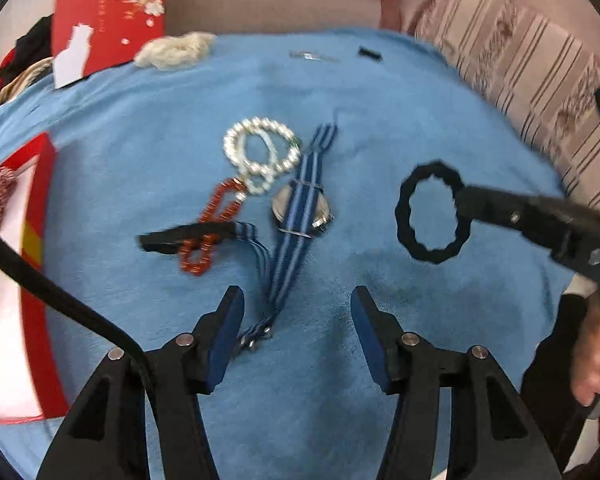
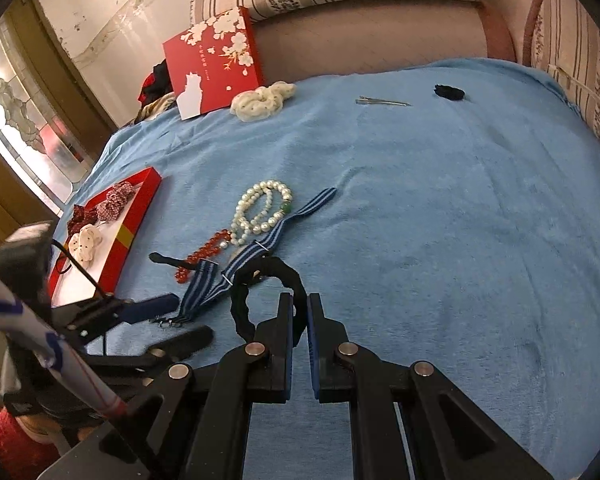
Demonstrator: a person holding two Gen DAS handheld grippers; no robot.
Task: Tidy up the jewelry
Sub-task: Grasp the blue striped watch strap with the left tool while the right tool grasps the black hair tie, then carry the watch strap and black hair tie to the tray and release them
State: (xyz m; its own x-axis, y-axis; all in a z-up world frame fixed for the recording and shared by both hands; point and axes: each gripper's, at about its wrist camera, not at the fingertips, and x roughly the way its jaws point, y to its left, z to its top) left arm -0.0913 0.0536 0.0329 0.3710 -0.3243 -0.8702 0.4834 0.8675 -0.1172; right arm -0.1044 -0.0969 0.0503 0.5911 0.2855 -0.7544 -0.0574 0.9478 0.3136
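Currently gripping black scrunchie (image 2: pixel 260 280) thinly in closed right tool (image 2: pixel 299 312), risking slipping onto blanket (image 2: pixel 460 220); hovering open, empty left tool (image 1: pixel 298 300) over watch strap (image 1: pixel 288 264), risking snagging.

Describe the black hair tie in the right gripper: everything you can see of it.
The black hair tie is a matte ring that looks like fabric, with a wavy, ruffled edge. It hangs open as an uneven oval, lifted above the blue blanket to the right of the striped watch. The right gripper is shut on one short stretch of it; nothing else touches it.
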